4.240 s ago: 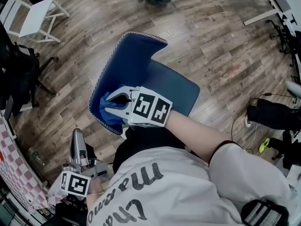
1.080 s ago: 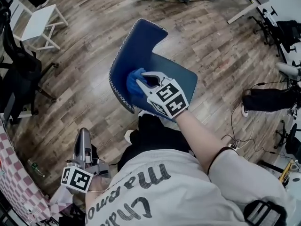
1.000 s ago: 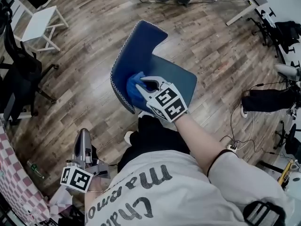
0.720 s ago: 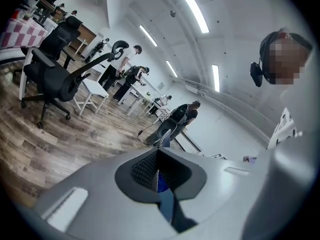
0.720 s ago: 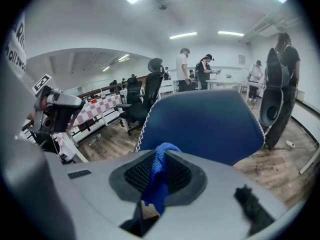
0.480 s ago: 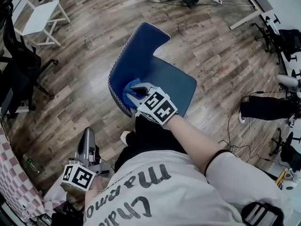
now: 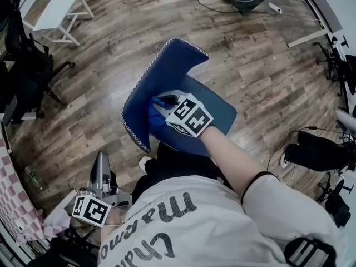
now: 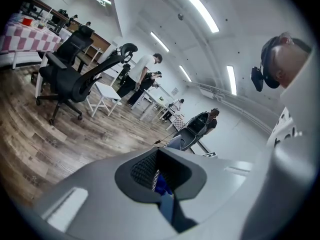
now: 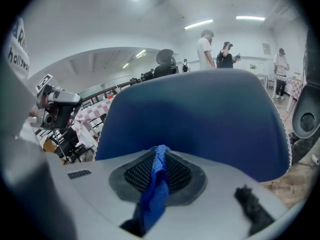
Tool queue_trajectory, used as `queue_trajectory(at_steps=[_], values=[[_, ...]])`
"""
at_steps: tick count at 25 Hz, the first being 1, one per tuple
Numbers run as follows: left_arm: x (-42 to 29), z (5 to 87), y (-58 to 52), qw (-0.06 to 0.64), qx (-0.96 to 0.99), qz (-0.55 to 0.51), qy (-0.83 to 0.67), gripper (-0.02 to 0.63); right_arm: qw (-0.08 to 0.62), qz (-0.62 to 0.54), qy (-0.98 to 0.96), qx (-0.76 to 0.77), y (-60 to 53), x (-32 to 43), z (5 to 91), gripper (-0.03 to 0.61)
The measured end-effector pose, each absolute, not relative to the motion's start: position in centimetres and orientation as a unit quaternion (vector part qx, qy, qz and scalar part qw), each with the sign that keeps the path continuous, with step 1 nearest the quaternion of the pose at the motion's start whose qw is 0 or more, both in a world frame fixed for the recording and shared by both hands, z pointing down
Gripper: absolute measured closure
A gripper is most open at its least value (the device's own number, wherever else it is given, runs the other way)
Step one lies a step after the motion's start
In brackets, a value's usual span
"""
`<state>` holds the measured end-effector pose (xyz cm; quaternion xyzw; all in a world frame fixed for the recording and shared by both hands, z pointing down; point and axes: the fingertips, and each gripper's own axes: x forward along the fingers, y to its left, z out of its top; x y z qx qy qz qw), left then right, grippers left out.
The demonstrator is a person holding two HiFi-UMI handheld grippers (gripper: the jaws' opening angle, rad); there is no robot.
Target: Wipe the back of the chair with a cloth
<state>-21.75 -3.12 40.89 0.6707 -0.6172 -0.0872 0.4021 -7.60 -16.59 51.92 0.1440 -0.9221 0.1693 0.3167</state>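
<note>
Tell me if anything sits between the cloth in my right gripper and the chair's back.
Nothing visible does. The right gripper is shut on the blue cloth, and the chair back lies directly ahead with nothing between them.

Legible print appears only on the person's white shirt (image 7: pixel 183 227), behind the right gripper (image 7: pixel 160 101). It is seen upside down, with word fragments beginning "ma" and "Cha". In the right gripper view, far left of the gripper, the shirt (image 9: pixel 18 59) reads "hollywo".
</note>
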Motion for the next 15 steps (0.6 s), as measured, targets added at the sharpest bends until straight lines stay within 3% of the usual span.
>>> queue_trajectory(at_steps=[7,15], values=[[-21.4,40.3,-4.9,0.392,0.657,-0.069,-0.640,0.610,0.317,0.163,-0.913,0.197,-22.4,-3.4,53.0,0.525],[-21.0,40.0,-7.0,0.370,0.654,-0.054,-0.657,0.611,0.249,0.220,-0.878,0.344,-30.2,2.5,52.8,0.525]])
